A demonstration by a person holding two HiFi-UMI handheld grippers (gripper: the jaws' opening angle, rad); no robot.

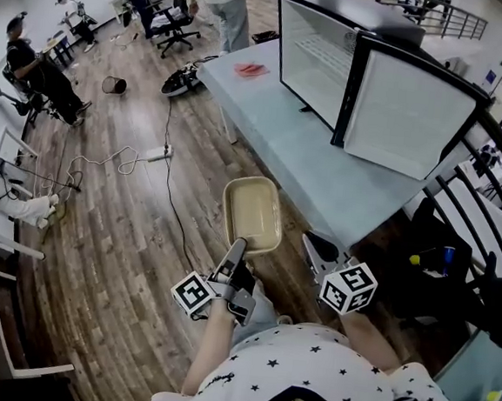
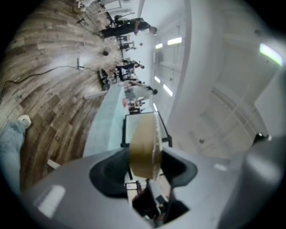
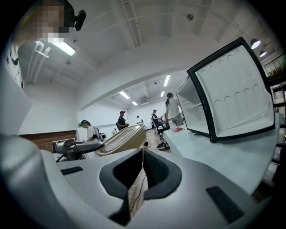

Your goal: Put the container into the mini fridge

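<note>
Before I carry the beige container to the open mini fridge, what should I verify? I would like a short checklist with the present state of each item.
1. Grip: left gripper shut on the rim of the beige rectangular plastic container: ok.
2. Container empty inside: ok.
3. Black mini fridge has its door swung open: ok.
4. Spare hand: right gripper empty, jaws together: ok.
5. Pale grey table bare in front of the fridge: ok.
6. Room on the fridge shelf: cannot tell, only part of the inside shows.
</note>
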